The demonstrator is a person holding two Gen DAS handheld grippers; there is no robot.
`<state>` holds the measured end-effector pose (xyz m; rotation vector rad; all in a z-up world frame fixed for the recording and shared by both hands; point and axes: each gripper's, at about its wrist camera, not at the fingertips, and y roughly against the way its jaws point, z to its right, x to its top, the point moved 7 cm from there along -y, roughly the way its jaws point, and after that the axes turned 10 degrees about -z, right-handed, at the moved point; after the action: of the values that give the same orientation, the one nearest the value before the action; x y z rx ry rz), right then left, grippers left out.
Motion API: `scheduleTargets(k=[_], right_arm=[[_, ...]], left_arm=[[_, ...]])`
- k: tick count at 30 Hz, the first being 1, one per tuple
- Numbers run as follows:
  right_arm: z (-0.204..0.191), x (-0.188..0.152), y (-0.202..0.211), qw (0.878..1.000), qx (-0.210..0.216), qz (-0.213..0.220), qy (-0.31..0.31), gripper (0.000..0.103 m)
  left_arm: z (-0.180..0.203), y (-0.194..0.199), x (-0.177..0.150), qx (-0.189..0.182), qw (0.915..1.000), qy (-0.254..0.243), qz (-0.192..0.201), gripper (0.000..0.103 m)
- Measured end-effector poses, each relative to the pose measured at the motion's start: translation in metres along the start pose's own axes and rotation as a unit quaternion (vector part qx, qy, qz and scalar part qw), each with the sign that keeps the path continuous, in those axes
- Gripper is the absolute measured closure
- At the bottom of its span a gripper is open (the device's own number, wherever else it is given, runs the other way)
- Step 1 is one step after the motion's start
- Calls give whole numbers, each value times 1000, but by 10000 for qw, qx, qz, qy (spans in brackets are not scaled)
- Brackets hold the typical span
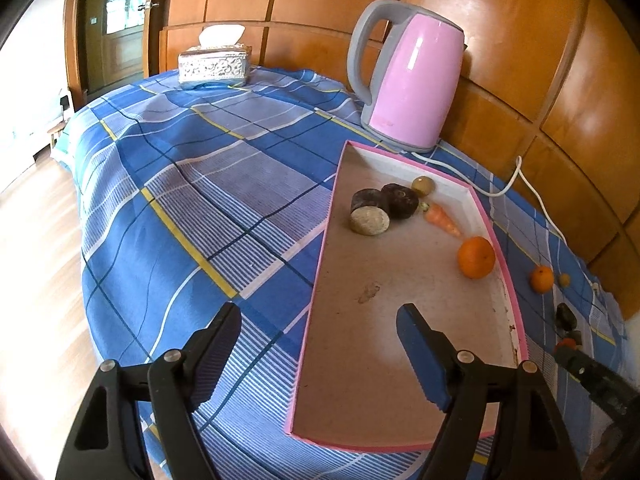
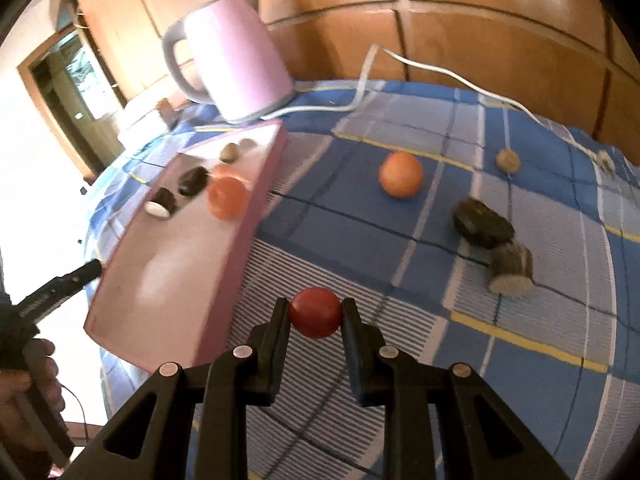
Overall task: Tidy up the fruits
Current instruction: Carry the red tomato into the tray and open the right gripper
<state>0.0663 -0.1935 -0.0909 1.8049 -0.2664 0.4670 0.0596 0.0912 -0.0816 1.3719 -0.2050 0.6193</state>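
Two grippers shared the work: my right gripper [image 2: 316, 312] pinched the red fruit [image 2: 316, 313] for carrying to the pink tray [image 2: 224, 280]; my left gripper [image 1: 320, 316] hung spread, empty, straddling the tray's edge.

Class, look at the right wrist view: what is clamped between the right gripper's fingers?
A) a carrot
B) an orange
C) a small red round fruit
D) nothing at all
C: the right gripper is shut on the red fruit, with both fingers pressing its sides above the checked cloth.
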Motion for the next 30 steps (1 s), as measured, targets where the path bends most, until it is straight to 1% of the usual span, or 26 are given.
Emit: scheduleTargets(k=[7, 17, 22, 27, 30], right_arm=[[-39, 11, 4, 9982, 218, 85, 560, 78], [-69, 19, 0, 9944, 321, 11, 1009, 78], [-97, 35, -13, 9902, 296, -1, 1368, 78], [-114, 51, -34, 9891, 121, -73, 1467, 77], [-115, 54, -39, 9897, 21, -89, 1430, 72]], left_arm=[[-5, -2, 1, -3, 10000, 92, -21, 22], [-7, 0, 1, -17, 9999, 125, 16, 22], [-10, 1, 0, -4, 9999, 137, 17, 22], [-15, 1, 0, 1, 9999, 170, 11, 22], [-17, -1, 0, 1, 9998, 203, -13, 22]])
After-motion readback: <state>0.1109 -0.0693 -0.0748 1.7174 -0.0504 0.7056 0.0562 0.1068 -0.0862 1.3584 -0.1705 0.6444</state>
